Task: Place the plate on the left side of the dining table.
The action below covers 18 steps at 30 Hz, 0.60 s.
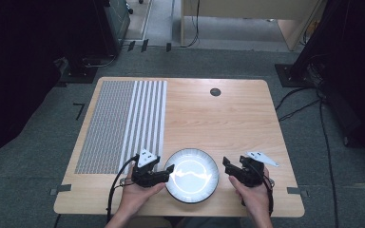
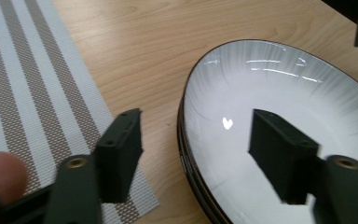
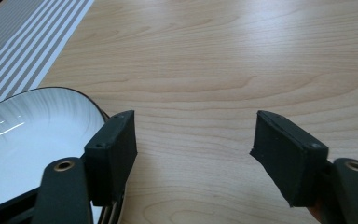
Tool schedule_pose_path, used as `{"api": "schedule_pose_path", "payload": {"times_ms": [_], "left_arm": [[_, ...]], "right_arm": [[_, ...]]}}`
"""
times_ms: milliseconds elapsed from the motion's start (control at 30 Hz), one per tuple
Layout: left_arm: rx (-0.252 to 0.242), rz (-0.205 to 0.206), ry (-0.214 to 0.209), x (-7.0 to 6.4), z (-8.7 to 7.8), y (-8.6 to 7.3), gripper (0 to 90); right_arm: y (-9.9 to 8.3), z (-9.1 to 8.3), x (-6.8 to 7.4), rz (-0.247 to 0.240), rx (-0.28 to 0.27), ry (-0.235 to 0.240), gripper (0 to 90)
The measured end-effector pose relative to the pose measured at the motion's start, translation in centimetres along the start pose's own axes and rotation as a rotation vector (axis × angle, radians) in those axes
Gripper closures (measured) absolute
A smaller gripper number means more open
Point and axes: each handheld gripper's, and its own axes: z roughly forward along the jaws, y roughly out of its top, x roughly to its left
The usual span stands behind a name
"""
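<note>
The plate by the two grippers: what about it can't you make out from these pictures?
- How many plates are stacked: the left gripper view shows layered dark rims, but the left gripper and the bottom edge cut them off.
- The plate's near part, right gripper view: hidden behind the right gripper.
- The small dark disc on the table, high view: too small to identify.

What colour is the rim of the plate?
The plate is white inside with a dark rim; the left gripper view shows it best.
</note>
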Motion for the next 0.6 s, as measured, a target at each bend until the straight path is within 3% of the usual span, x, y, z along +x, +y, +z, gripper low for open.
{"api": "schedule_pose_path", "payload": {"times_ms": [33,67,133,267,467,600], "left_arm": [[0.004,0.004,-0.006,-0.1,0.0,0.0,48.5],[0.005,0.007,-0.014,-0.2,0.1,-0.1,48.5],[0.01,0.025,-0.014,-0.5,0.2,-0.2,57.7],[0.013,0.032,0.009,-0.5,0.3,-0.4,64.9],[0.022,0.03,0.011,-0.3,0.3,-0.4,68.6],[0.04,0.034,0.015,-0.3,0.6,-0.6,68.8]], "right_arm": [[-0.1,0.0,0.2,0.0,-0.005,0.01,40.5],[-0.1,0.0,0.2,0.0,-0.005,0.01,40.5],[-0.4,0.0,0.6,-0.02,-0.006,0.039,50.9],[-0.8,0.3,1.1,-0.049,0.007,0.072,58.3],[-1.2,0.7,1.4,-0.065,0.027,0.143,68.3],[-1.2,0.7,1.2,-0.028,0.032,0.219,68.4]]}}
